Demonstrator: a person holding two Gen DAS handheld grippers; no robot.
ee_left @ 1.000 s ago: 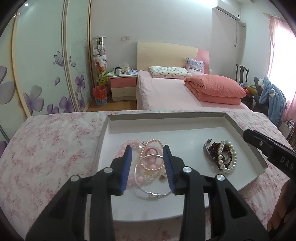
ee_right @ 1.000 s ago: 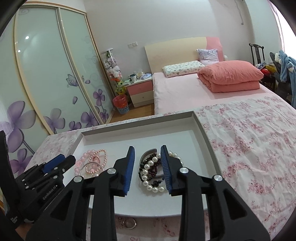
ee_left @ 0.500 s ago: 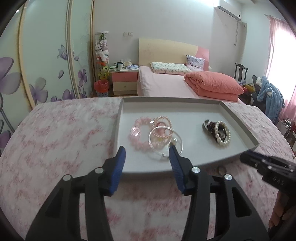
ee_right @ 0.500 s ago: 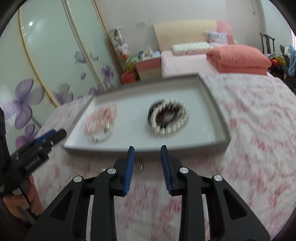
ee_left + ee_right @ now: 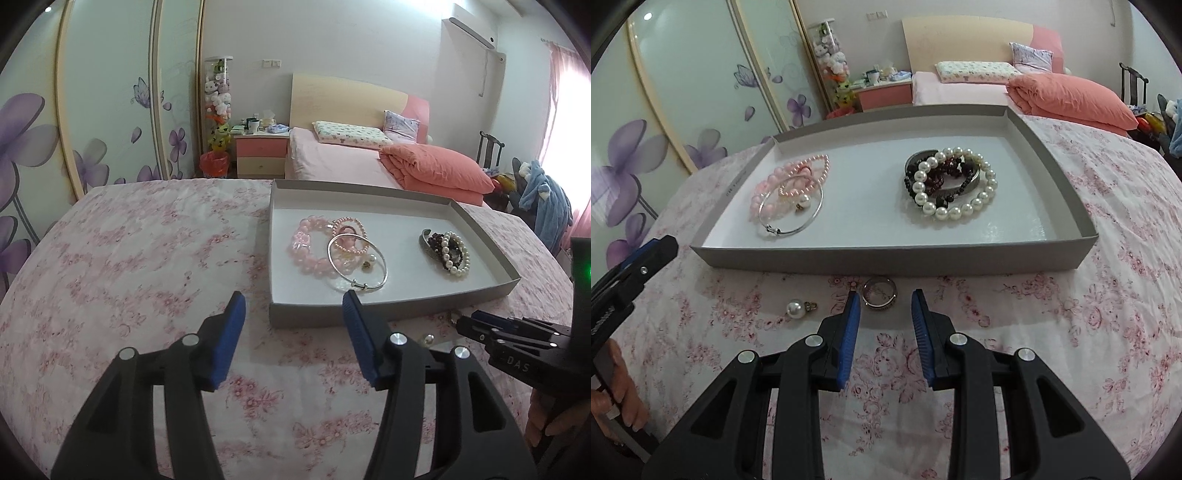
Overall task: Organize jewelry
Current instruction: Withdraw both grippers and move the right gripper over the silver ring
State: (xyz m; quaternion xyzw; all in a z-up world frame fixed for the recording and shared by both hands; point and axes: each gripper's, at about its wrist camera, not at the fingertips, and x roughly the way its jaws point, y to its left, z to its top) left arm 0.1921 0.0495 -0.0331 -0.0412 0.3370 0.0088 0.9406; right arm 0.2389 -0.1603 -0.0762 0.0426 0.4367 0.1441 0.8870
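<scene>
Both tongs open: right gripper (image 5: pixel 882 295) w/ ring (image 5: pixel 879 292) btwn tips, left gripper (image 5: pixel 293 314) near tray (image 5: pixel 388 314).

A home bedroom is showing: a pink bed (image 5: pixel 343 162) is lying beside a nightstand (image 5: pixel 261 155), flowered wardrobe doors (image 5: pixel 92 110) standing left.

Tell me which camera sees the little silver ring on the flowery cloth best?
The right wrist view. The silver ring lies in plain sight on the cloth, just ahead of the open right gripper and in front of the tray. In the left wrist view the ring is hidden or too small to make out.
</scene>
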